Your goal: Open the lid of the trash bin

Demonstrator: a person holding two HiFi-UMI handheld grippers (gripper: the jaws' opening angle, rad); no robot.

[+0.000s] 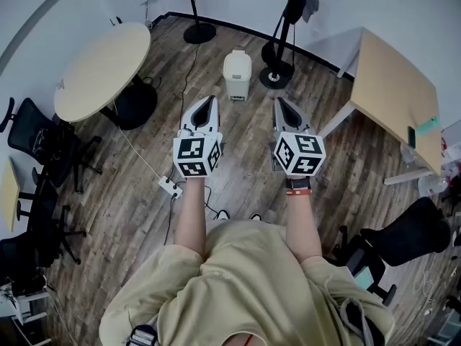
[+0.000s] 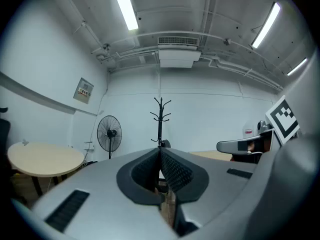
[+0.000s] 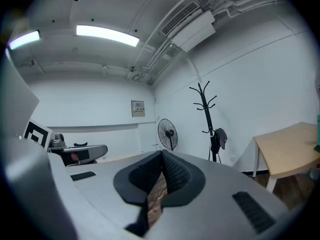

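A small cream trash bin (image 1: 237, 75) with its lid down stands on the wooden floor ahead of me. My left gripper (image 1: 209, 100) is held out level, short of the bin and slightly to its left, jaws shut with nothing between them. My right gripper (image 1: 279, 101) is level too, to the bin's right and nearer me, also shut and empty. In the left gripper view the left gripper (image 2: 159, 151) shows its tips closed together, and in the right gripper view the right gripper (image 3: 162, 154) does the same. Neither gripper view shows the bin.
A round table (image 1: 101, 69) stands at the left, a rectangular table (image 1: 396, 96) at the right. A fan stand (image 1: 197, 27) and a coat rack (image 1: 281, 56) flank the bin behind. A power strip (image 1: 171, 187) with its cable lies on the floor. Office chairs (image 1: 43, 144) stand at both sides.
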